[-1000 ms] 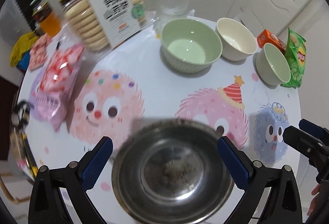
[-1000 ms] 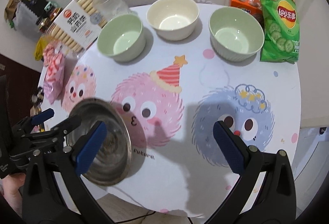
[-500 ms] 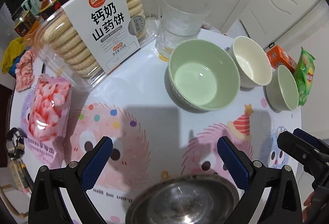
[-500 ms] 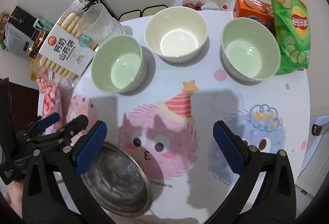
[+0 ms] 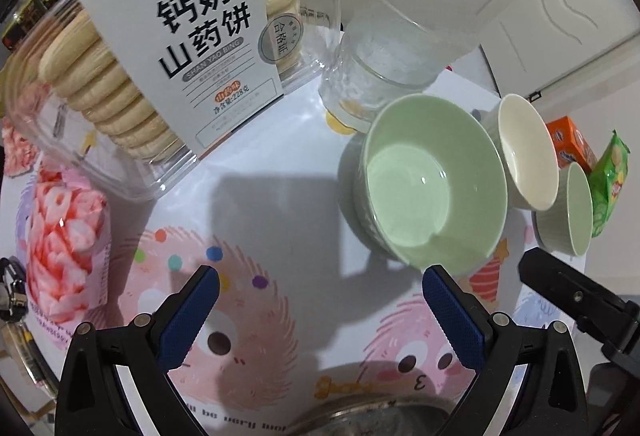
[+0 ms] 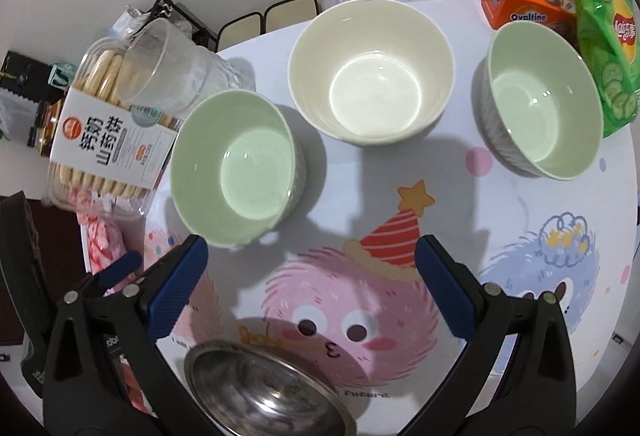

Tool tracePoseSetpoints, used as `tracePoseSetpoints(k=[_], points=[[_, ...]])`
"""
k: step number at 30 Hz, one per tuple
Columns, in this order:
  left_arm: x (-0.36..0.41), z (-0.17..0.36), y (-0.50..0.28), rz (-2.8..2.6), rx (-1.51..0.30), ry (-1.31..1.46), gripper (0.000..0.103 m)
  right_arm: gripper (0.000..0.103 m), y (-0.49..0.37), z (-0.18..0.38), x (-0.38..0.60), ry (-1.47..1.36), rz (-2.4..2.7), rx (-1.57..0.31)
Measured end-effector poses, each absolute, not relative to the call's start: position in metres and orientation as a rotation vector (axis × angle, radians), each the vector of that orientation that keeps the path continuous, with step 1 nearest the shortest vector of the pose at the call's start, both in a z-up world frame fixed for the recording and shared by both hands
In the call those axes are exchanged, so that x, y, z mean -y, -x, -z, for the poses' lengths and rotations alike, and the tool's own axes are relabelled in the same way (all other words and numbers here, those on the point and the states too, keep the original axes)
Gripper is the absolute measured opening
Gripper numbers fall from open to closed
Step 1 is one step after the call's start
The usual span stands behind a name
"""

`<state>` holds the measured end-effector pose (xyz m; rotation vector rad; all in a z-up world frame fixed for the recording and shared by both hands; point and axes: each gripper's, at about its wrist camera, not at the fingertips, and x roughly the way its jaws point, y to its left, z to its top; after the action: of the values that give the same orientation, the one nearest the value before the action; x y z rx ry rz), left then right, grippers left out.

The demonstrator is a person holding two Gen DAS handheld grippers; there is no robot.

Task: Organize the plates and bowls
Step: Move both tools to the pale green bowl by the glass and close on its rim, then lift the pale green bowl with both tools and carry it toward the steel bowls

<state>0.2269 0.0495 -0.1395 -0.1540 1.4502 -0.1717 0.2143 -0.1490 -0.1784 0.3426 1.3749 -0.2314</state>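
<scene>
A: Where do the bowls sit relative to the left gripper (image 5: 320,310)?

B: Its jaws are spread wide with nothing between them. The near green bowl (image 5: 430,183) stands on the surface (image 5: 260,195) just ahead and to the right of the right blue pad (image 5: 452,316). Beyond it are the cream bowl (image 5: 528,151) and the far green bowl (image 5: 572,207), in a row running off to the right.

A: And the steel bowl (image 5: 380,416)?

B: Only its rim shows at the bottom edge, below the jaws.

A: The right gripper (image 6: 310,286)?

B: Also open and empty. The steel bowl lies below and between its fingers, the near green bowl just ahead of the left pad (image 6: 176,288), the cream bowl straight ahead, the far green bowl off to the right.

A: Anything else nearby?

B: A biscuit pack (image 5: 168,47) and a clear cup (image 5: 396,47) behind the near green bowl.
</scene>
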Motion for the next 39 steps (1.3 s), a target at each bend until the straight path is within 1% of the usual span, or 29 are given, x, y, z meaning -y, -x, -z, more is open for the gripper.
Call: tracePoseSetpoints(k=[9,10,12,13,14,15,17,18,19,20,21,22,23,24,25,27,29,30,32,35,39], points=[[-0.047,0.158,-0.252,0.142,-1.478,0.19,0.101,0.103,-0.233,0.201,0.158,-0.41,0.296,-1.411],[-0.048,0.159,-0.255,0.14,-1.479,0.192,0.1,0.103,-0.235,0.203,0.159,-0.412,0.303,-1.413],[-0.048,0.161,-0.26,0.136,-1.478,0.191,0.088,0.103,-0.238,0.206,0.16,-0.414,0.315,-1.421],[-0.048,0.163,-0.263,0.132,-1.483,0.193,0.084,0.102,-0.24,0.208,0.161,-0.414,0.321,-1.426],[-0.049,0.163,-0.267,0.13,-1.49,0.201,0.076,0.096,-0.242,0.21,0.161,-0.413,0.328,-1.433],[-0.05,0.165,-0.269,0.133,-1.498,0.212,0.07,0.087,-0.243,0.21,0.161,-0.411,0.333,-1.436],[-0.049,0.167,-0.274,0.14,-1.503,0.225,0.066,0.077,-0.246,0.212,0.16,-0.404,0.331,-1.445],[-0.048,0.167,-0.276,0.148,-1.502,0.228,0.062,0.072,-0.247,0.212,0.16,-0.401,0.331,-1.449],[-0.048,0.167,-0.277,0.154,-1.501,0.23,0.059,0.07,-0.248,0.213,0.159,-0.4,0.327,-1.452],[-0.046,0.166,-0.278,0.16,-1.501,0.234,0.054,0.065,-0.249,0.213,0.159,-0.398,0.321,-1.456],[-0.046,0.166,-0.279,0.166,-1.502,0.238,0.049,0.057,-0.25,0.214,0.158,-0.397,0.321,-1.458],[-0.043,0.165,-0.284,0.175,-1.501,0.239,0.046,0.051,-0.25,0.215,0.159,-0.4,0.321,-1.461],[-0.041,0.164,-0.285,0.185,-1.5,0.236,0.04,0.039,-0.252,0.216,0.16,-0.406,0.323,-1.468],[-0.039,0.163,-0.287,0.199,-1.499,0.238,0.033,0.032,-0.252,0.217,0.16,-0.408,0.327,-1.476],[-0.036,0.163,-0.289,0.205,-1.501,0.241,0.031,0.03,-0.255,0.22,0.161,-0.414,0.321,-1.48],[-0.031,0.162,-0.292,0.223,-1.499,0.244,0.021,0.016,-0.257,0.22,0.158,-0.432,0.287,-1.474],[-0.026,0.16,-0.294,0.234,-1.496,0.236,0.015,0.011,-0.26,0.218,0.153,-0.4,0.272,-1.474],[-0.024,0.159,-0.295,0.241,-1.496,0.238,0.012,0.011,-0.26,0.218,0.15,-0.379,0.272,-1.476],[-0.012,0.158,-0.295,0.247,-1.493,0.227,0.009,0.011,-0.26,0.218,0.148,-0.367,0.271,-1.473],[0.006,0.152,-0.295,0.247,-1.488,0.205,0.009,0.012,-0.259,0.217,0.149,-0.371,0.263,-1.467],[0.006,0.151,-0.294,0.245,-1.487,0.201,0.008,0.012,-0.256,0.215,0.148,-0.363,0.252,-1.462]])
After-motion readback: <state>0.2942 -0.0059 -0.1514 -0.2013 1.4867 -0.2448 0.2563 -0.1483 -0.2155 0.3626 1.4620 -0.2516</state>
